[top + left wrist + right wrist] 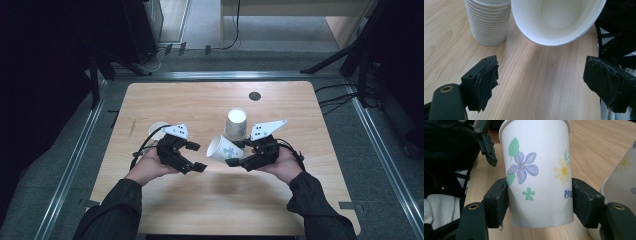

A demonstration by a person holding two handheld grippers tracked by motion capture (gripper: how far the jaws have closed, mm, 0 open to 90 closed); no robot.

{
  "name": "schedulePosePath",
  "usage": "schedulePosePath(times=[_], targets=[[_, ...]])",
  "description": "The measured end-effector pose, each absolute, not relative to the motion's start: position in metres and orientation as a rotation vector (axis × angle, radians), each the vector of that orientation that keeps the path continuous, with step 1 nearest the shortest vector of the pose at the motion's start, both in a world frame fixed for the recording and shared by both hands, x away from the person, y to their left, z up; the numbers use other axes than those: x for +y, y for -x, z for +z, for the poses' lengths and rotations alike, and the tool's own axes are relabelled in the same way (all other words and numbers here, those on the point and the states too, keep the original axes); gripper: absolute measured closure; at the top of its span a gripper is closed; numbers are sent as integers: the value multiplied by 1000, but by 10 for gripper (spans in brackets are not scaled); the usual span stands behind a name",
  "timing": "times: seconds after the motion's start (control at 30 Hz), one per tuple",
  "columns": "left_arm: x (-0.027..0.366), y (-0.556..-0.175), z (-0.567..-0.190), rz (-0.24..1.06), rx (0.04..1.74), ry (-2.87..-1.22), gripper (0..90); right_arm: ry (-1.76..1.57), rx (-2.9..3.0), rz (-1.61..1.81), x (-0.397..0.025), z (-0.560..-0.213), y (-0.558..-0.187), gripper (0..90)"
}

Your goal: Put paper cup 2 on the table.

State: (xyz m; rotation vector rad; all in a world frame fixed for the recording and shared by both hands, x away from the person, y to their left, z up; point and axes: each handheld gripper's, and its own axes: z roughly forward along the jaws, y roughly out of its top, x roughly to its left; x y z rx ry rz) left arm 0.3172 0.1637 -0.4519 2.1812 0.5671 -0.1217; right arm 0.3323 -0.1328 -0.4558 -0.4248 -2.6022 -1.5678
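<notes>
A white paper cup [222, 148] printed with flowers lies tilted on its side above the wooden table [200, 205], with my right gripper [235, 153] shut on it. In the right gripper view both jaws press the sides of the cup [537, 175]. Its open mouth [559, 20] faces my left gripper [196, 156], which is open and holds nothing, a short way to the cup's left. The left gripper's pads [486, 80] stand wide apart over bare wood. A stack of paper cups [236, 123] stands just behind the held cup, and the stack [489, 22] is close ahead in the left gripper view.
Another white cup [157, 128] stands behind the left hand. A small dark disc [254, 96] sits near the table's far edge. Metal rails and dark stands surround the table. The left gripper [486, 145] shows beyond the held cup in the right gripper view.
</notes>
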Motion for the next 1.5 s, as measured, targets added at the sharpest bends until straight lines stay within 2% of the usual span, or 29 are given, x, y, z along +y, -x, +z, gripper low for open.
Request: schedulePosePath(times=[0.6, 1.5], targets=[[160, -322, -453, -198, 564, -2045, 132, 393, -2566, -1555, -126, -463, -333, 348], [149, -324, -459, -226, 560, -2016, 154, 356, -2542, -1530, -114, -469, -332, 348]])
